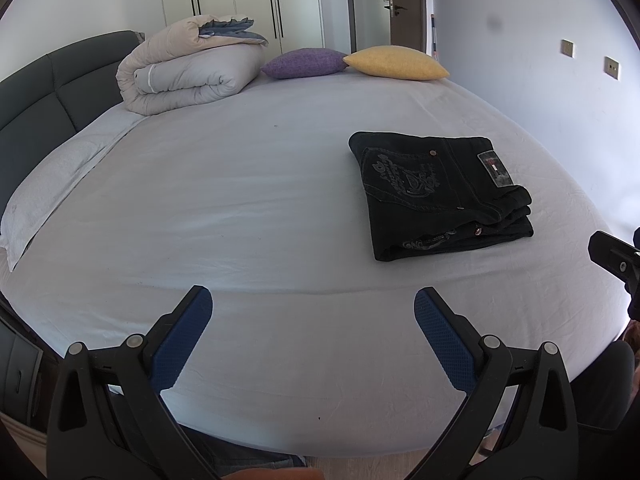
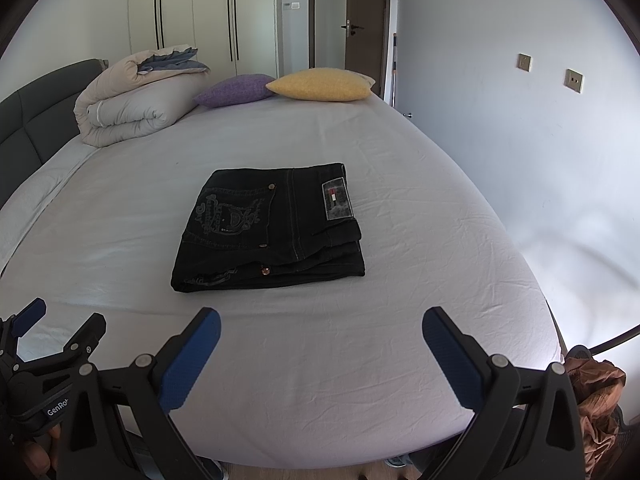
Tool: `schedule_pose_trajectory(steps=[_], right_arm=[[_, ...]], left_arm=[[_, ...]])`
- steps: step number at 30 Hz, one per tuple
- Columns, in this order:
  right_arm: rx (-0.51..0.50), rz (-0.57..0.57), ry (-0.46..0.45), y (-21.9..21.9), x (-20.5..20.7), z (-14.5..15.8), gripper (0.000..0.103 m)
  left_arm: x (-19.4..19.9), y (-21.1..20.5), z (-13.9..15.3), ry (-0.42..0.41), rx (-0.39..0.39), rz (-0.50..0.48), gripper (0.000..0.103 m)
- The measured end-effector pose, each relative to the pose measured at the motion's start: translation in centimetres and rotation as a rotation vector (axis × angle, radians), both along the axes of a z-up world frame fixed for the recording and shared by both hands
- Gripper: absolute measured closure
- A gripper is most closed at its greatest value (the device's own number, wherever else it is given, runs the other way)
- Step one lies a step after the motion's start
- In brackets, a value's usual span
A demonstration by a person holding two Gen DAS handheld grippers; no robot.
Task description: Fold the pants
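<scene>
Black pants lie folded into a compact rectangle on the bed's white sheet, back pocket embroidery and a label patch facing up. My left gripper is open above the near edge of the bed, left of and nearer than the pants, with nothing between its blue pads. My right gripper is open too, directly in front of the pants and apart from them. The left gripper also shows at the lower left of the right wrist view.
A rolled duvet, a purple cushion and a yellow cushion sit at the far side. A dark headboard runs along the left. A brown garment lies beyond the bed's right corner.
</scene>
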State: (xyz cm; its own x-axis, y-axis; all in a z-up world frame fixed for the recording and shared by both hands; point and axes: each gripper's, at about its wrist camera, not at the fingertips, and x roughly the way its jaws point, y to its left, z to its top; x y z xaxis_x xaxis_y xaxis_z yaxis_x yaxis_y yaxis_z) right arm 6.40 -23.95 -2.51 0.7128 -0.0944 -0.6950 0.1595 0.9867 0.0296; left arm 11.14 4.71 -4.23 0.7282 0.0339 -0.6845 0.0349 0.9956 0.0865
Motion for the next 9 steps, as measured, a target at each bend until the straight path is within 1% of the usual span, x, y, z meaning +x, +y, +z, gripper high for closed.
schedule_pose_trajectory(steps=[9], right_arm=[[0.002, 0.001, 0.004, 0.01, -0.12, -0.02, 0.0]], left_arm=[[-0.96, 0.14, -0.03, -0.013, -0.007, -0.017, 0.0]])
